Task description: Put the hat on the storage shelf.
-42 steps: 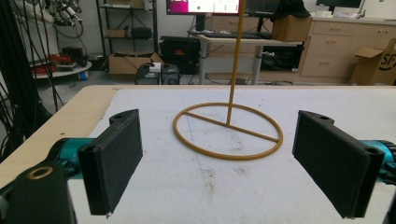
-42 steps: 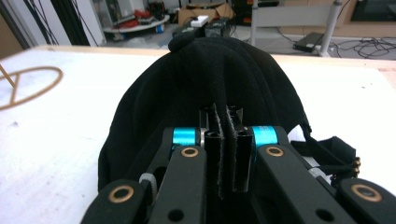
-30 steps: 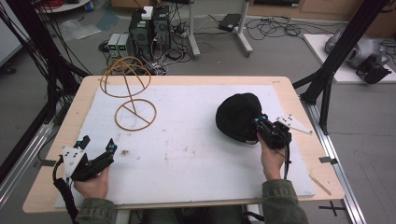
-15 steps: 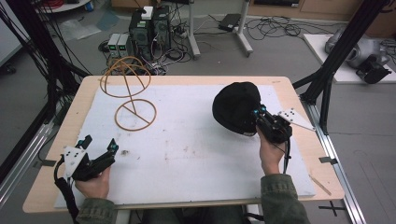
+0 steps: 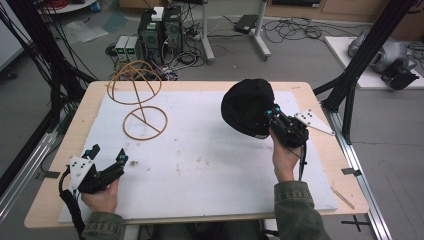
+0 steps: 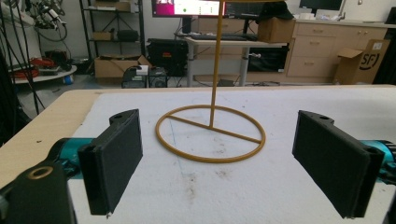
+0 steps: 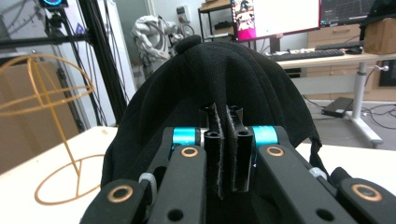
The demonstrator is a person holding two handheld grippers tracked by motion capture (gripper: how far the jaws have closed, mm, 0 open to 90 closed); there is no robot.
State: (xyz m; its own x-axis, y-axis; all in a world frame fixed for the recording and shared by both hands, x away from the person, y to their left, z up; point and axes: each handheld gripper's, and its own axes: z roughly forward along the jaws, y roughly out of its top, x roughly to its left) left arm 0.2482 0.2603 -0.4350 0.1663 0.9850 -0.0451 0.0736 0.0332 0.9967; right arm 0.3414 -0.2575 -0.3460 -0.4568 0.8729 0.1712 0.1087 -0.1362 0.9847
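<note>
The right gripper (image 5: 270,116) has its jaws pressed together on a fold of the black cap (image 5: 248,106), pinching fabric at the cap's rear edge; in the right gripper view the cloth (image 7: 219,74) bulges up and away from the clamped pads, which suggests the grip is on a thin layer only, enough to carry so light an item. In the high view the cap hangs off the gripper at the right of the surface (image 5: 210,165), its lower edge apparently clear of the white mat, though the exact clearance cannot be told. The crown faces away from the person and toward the wire stand (image 5: 137,100), which stands upright at the far left of the mat, well apart from the cap. That orientation fits a judgement that the cap is to be set over the stand's domed top: the open underside can then be lowered onto the dome. The stand's ring base (image 6: 210,133) lies flat on the mat with its post vertical, so it should bear the cap without help, yet it is light wire and could tip if the cap drags sideways. The left gripper (image 5: 107,159) rests low near the front left corner, jaws wide apart and holding nothing; its own view looks straight at the base ring between the two pads (image 6: 116,154). It is judged to be waiting there, placed to steady the base if needed.
</note>
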